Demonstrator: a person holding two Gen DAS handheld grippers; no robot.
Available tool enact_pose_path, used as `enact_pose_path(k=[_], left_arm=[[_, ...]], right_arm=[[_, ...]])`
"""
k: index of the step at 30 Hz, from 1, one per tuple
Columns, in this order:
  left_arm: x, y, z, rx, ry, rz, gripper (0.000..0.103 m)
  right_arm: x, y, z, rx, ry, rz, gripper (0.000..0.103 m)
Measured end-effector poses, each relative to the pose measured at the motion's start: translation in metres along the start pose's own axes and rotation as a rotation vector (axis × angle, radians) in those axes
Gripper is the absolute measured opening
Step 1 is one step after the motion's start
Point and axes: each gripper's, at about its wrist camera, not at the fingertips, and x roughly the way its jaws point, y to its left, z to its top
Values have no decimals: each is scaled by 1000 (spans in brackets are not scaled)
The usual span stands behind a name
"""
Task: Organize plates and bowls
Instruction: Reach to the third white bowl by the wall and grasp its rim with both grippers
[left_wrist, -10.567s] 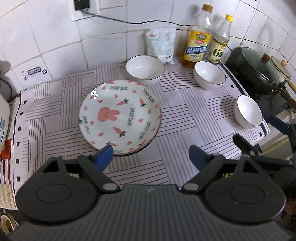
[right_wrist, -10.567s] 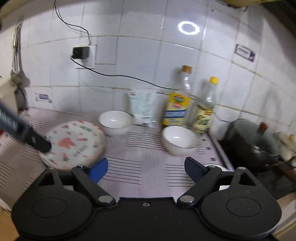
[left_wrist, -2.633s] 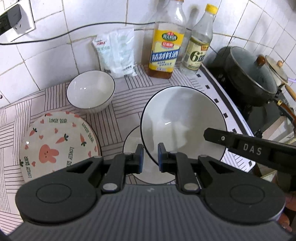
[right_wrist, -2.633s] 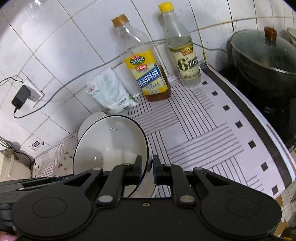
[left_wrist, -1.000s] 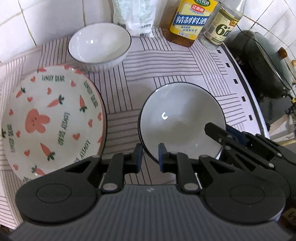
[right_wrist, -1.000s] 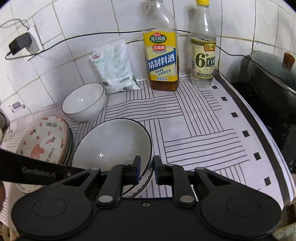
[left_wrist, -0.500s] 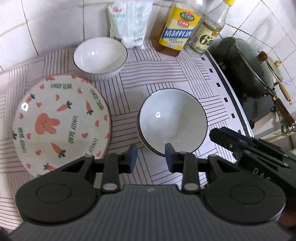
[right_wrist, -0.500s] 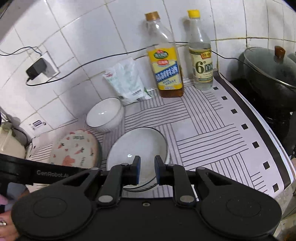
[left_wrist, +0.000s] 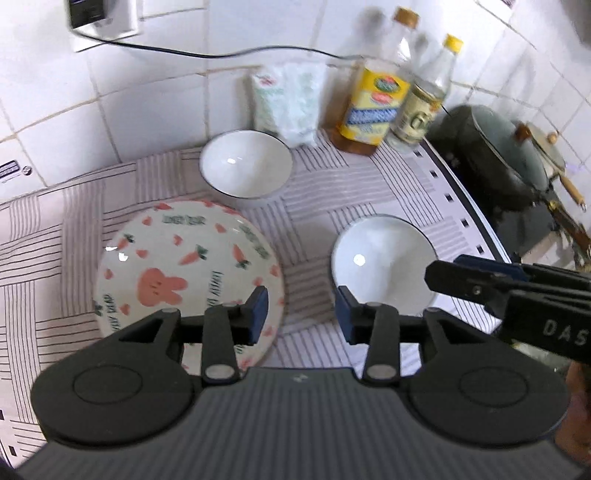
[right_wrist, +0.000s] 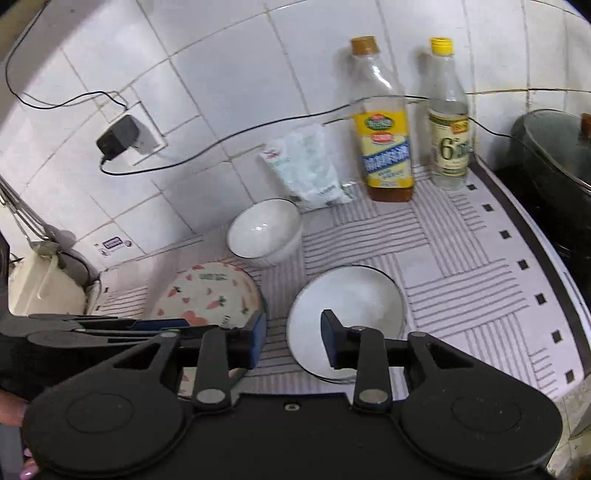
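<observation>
Two white bowls with dark rims sit nested in a stack (left_wrist: 382, 266) (right_wrist: 347, 306) on the striped cloth. A third white bowl (left_wrist: 245, 171) (right_wrist: 264, 229) stands alone near the wall. The rabbit-and-carrot plates (left_wrist: 188, 269) (right_wrist: 207, 291) lie stacked to the left of the nested bowls. My left gripper (left_wrist: 301, 308) (right_wrist: 184, 324) hovers above the cloth between plates and stack, its jaws opening with nothing between them. My right gripper (right_wrist: 293, 336) (left_wrist: 443, 273) hangs over the near rim of the stack, its jaws also opening and empty.
Against the tiled wall stand a yellow-labelled bottle (right_wrist: 384, 147), a clear bottle (right_wrist: 448, 136) and a white bag (right_wrist: 306, 170). A lidded dark pot (left_wrist: 506, 155) sits on the stove at the right. A charger (right_wrist: 118, 142) with its cable hangs on the wall.
Both grippers were shut on the top bowl's rim a second ago. They have let go of it, spread their jaws and drawn up and back from the stack.
</observation>
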Motion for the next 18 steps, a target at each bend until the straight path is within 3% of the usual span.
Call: enact_pose_path(k=[6, 11, 16, 18], left_arm=[[7, 42, 8, -37, -89, 5, 41], [36, 74, 22, -59, -189, 19, 41], [69, 87, 42, -65, -171, 9, 43], [80, 89, 49, -53, -164, 17, 43]], right_arm=[[29, 12, 17, -10, -13, 38, 49], [66, 11, 31, 44, -20, 52, 51], [105, 3, 40, 99, -2, 55, 52], [119, 3, 43, 110, 0, 49, 59]])
